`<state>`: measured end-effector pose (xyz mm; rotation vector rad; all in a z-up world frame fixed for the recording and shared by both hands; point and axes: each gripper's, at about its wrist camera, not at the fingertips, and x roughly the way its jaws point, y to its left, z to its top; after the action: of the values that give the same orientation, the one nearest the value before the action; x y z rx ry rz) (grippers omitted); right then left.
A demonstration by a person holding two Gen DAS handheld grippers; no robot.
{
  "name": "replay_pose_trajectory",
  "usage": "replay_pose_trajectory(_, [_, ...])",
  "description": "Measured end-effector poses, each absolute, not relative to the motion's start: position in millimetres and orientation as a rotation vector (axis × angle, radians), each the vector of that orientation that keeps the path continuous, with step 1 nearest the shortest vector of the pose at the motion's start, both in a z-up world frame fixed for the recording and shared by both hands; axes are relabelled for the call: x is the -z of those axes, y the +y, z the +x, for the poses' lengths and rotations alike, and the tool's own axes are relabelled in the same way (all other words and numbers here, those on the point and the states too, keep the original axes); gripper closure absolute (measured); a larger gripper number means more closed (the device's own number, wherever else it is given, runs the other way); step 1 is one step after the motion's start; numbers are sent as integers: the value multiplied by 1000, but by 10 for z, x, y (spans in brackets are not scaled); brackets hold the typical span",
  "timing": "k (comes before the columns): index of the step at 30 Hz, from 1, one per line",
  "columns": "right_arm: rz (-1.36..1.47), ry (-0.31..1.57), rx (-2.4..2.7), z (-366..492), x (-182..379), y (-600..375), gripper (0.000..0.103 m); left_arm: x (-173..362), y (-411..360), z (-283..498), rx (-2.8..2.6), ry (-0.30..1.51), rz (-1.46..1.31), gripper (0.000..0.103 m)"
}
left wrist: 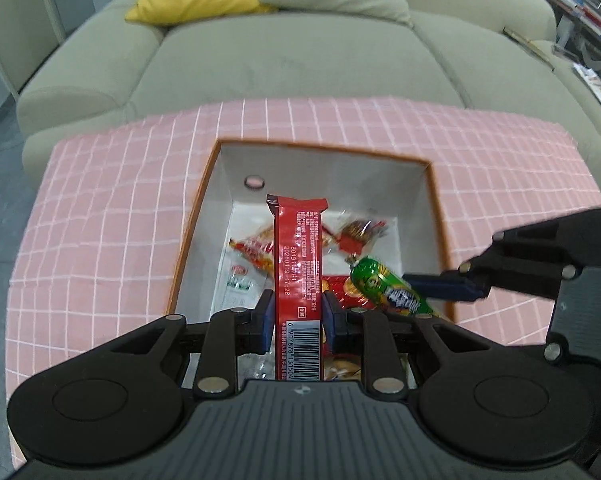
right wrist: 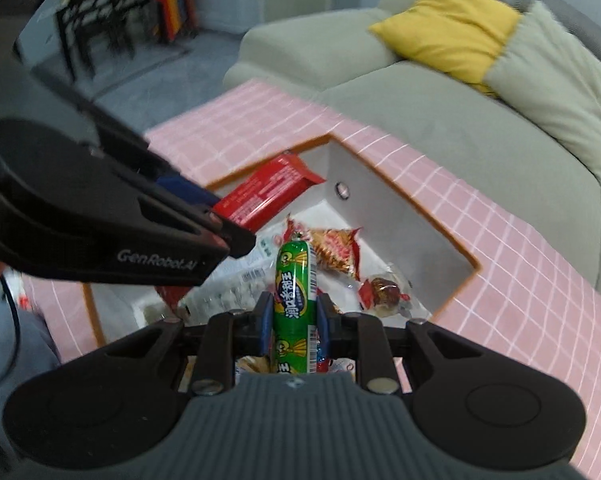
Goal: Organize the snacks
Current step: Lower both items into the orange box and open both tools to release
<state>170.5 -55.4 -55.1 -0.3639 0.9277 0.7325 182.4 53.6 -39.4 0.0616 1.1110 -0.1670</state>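
A: Left wrist view first. Left gripper (left wrist: 296,312) clamped on a red wafer bar (left wrist: 298,264), held upright over the white box (left wrist: 414,196) with the orange rim. Right gripper (left wrist: 452,286) entering from the right, pinching a green sausage stick (left wrist: 384,284) above the same box.

B: Inside the box?

A: Loose wrapped snacks already on the floor: a red-and-orange packet (left wrist: 256,252), a wrapped candy (left wrist: 358,234). Pink checked tablecloth (left wrist: 112,208) all round, grey sofa (left wrist: 284,56) behind.

B: Right wrist view?

A: Right gripper (right wrist: 294,320) closed tight on the green sausage stick (right wrist: 294,280), tip out over the box (right wrist: 396,216). Left gripper (right wrist: 228,236) crossing from the left with the red bar (right wrist: 266,194).

B: Step in hand?

A: Probably carrying both snacks to the box. Next: lower each, keep the two grippers apart, then release over a free patch
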Motion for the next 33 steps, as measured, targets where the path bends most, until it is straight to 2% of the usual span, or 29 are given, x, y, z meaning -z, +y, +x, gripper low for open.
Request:
replay_pose_trajectory(13, [-577, 1007, -770, 1952, 1022, -251, 84, 1030, 677, 2085, 152, 1257, 34, 77])
replay_pose_trajectory(28, [-616, 1038, -769, 1966, 1297, -226, 83, 1276, 698, 2162, 127, 1296, 52, 74])
replay_pose_trajectory(30, [-614, 1033, -765, 1963, 1269, -238, 76, 1272, 697, 2144, 121, 1298, 62, 67])
replay_pose_trajectory(32, [-609, 1027, -763, 1957, 1217, -249, 57, 1238, 694, 2111, 116, 1287, 71, 58])
replay_pose_trajectory(33, [-606, 1025, -763, 1948, 1191, -256, 54, 1211, 698, 2092, 120, 1281, 67, 54])
